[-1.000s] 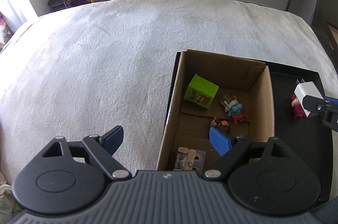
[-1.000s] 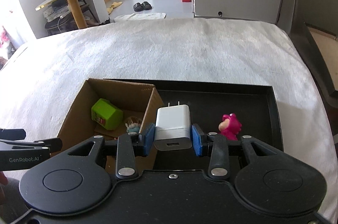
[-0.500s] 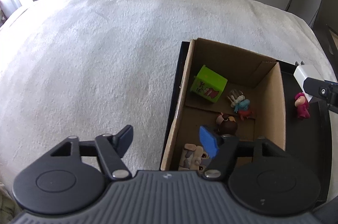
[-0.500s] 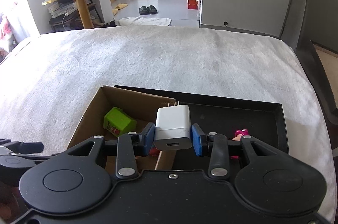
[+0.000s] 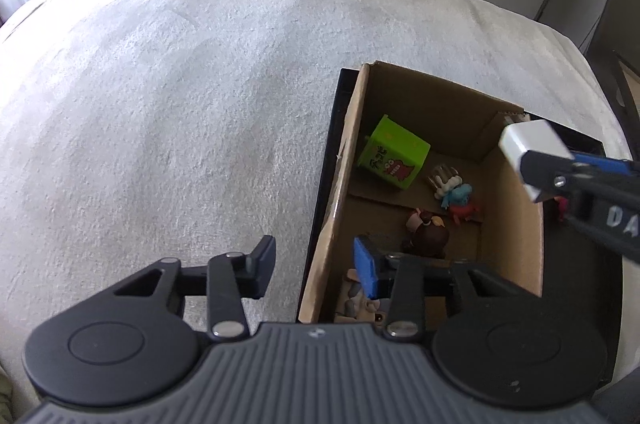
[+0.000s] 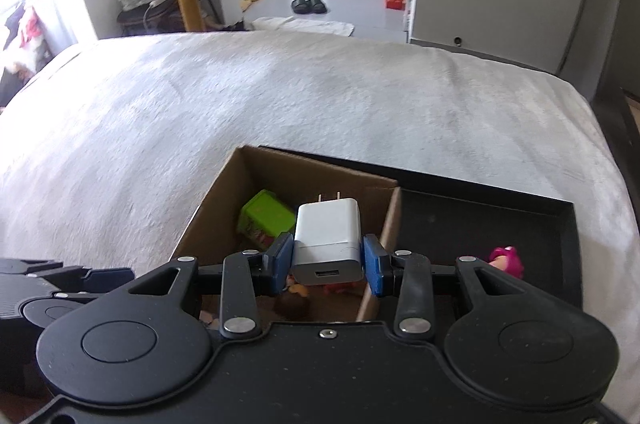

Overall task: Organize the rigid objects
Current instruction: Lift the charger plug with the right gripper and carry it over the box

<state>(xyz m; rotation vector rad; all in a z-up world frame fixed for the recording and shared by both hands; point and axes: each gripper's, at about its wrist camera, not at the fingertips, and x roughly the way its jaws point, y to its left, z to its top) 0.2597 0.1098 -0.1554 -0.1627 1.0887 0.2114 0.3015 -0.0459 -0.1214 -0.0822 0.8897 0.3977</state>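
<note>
Left gripper [image 5: 314,270]: straddles the near-left wall of the box [image 5: 514,224], one finger outside, one inside; jaws closing toward that wall, wider a second ago; pads not yet pressing. Likely meant to steady the box.
Right gripper [image 6: 329,263]: pinches the charger [image 6: 328,238] by its sides, prongs pointing away; grip unchanged.
Charger: a second ago over the tray [image 6: 480,208] right of the box; now over the box's right wall, partly above the inside. Judged: nearly ready to drop in.
Box contents: brown figure [image 5: 426,234] nearest, blue figure [image 5: 460,198] behind it, green cube [image 5: 394,158] at the far-left corner; a flat toy at the near end, unclear.
Pink toy [image 6: 507,260]: on the tray, right of the box, not yet sorted.
Bed [image 5: 160,104]: white cover, all around the box.
</note>
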